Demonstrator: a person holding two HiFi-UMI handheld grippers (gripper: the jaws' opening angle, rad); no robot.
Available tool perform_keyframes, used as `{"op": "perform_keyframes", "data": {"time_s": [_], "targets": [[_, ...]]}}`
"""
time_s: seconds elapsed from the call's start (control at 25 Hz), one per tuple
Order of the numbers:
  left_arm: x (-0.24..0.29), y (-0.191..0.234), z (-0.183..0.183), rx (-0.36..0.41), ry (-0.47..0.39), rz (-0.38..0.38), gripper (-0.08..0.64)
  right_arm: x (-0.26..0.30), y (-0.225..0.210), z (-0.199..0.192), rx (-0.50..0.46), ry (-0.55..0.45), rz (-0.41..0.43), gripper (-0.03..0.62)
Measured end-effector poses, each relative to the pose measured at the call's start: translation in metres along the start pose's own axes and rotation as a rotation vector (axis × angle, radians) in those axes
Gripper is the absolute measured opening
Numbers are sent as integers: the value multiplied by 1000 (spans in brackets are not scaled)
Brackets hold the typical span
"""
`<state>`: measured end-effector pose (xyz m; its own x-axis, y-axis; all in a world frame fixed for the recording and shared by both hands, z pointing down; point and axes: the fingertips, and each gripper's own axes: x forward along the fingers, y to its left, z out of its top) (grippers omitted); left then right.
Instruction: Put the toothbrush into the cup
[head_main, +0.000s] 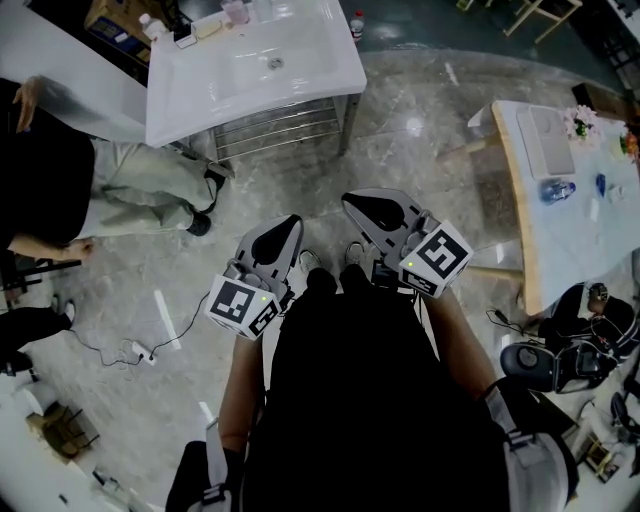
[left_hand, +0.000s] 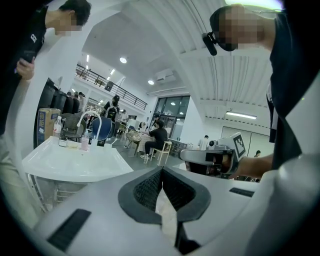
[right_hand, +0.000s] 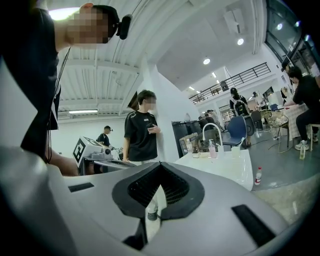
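Grey marbled floor (head_main: 420, 100) fills most of the head view, with a white sink (head_main: 190, 105) at the upper left and a pale bench (head_main: 565, 245) down the right edge carrying a bottle (head_main: 556, 190) and flowers (head_main: 580, 125). A person in light trousers (head_main: 140, 190) sits at the left edge, beside the sink. Both claws sit low in the centre of the frame, close against the wearer's body and aimed up the frame toward the sink, well apart from it. Left claw (head_main: 290, 222) has its jaws pressed together with nothing between the ribbed pads; right claw (head_main: 350, 200) is closed just the same and carries nothing. Held closed, near level and side by side like this, they look to be in a carrying pose for the approach to the sink, not set for a pick

Task things seem to sit at the back of the sink, toward the top of the frame. The right gripper view shows a pink bottle (right_hand: 212, 149) there and, just beside it, a small pale thing that is probably the cup (right_hand: 234, 151). The toothbrush is too small to make out in any view, so I cannot tell where among those things it lies. By my reading the task has not begun: the claws must first reach the sink, and one must open before it can take the brush
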<state>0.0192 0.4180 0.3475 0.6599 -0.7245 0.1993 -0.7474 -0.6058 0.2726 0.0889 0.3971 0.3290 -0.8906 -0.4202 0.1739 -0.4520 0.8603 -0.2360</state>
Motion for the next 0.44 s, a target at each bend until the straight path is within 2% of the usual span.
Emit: {"op": "perform_keyframes", "data": {"time_s": [0.44], "targets": [[3, -6, -3, -3, 6, -12, 11, -5, -2, -4, 13, 6, -13, 15]]}}
